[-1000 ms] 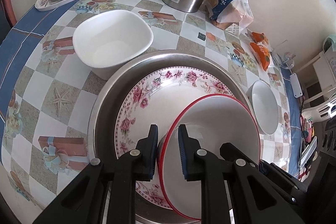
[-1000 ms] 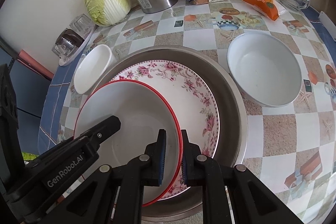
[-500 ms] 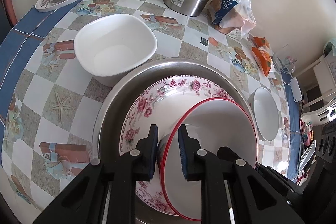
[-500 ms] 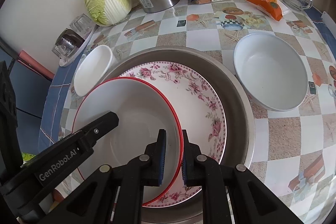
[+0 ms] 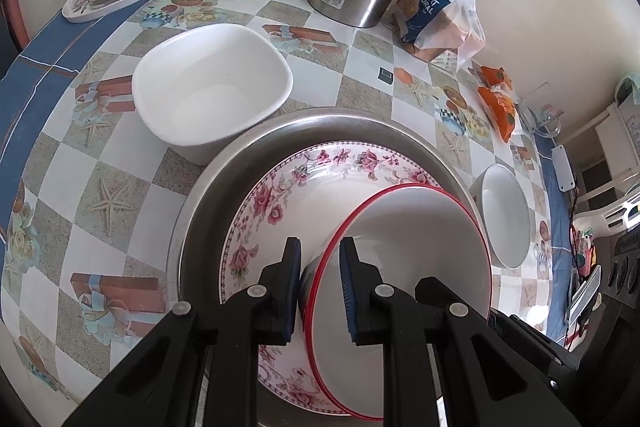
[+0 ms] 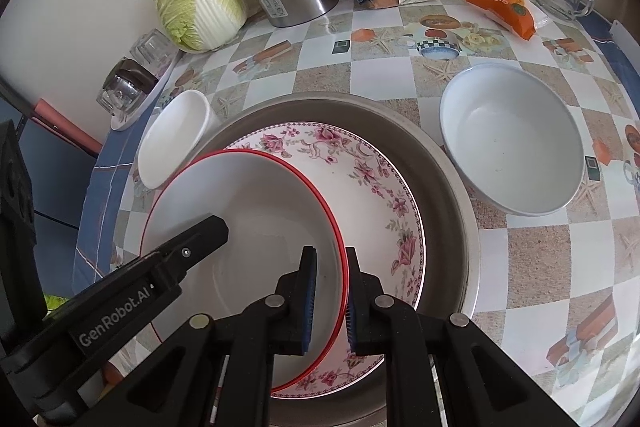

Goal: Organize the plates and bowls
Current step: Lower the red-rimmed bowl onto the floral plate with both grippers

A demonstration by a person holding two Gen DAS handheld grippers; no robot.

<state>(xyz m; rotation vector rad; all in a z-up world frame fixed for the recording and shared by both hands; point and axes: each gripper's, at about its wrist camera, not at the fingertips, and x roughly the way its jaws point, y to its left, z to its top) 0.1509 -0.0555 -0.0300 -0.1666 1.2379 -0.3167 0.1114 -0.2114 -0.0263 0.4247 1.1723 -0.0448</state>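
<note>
The red-rimmed bowl [image 6: 248, 223] sat tilted inside the floral plate [image 6: 360, 171], which lay in the steel basin [image 6: 448, 187] on the checkered table [image 6: 520, 259]. The left gripper [image 5: 319, 279] pinched the bowl's near rim, one finger outside the wall and one inside. The right gripper [image 6: 330, 291] clamped the opposite edge of the same rim, narrow, with the red line running between its blue pads [image 6: 309, 291]. A square white bowl [image 5: 208, 91] stood just beside the basin on the left, a round white bowl [image 6: 512, 143] on the right.
</note>
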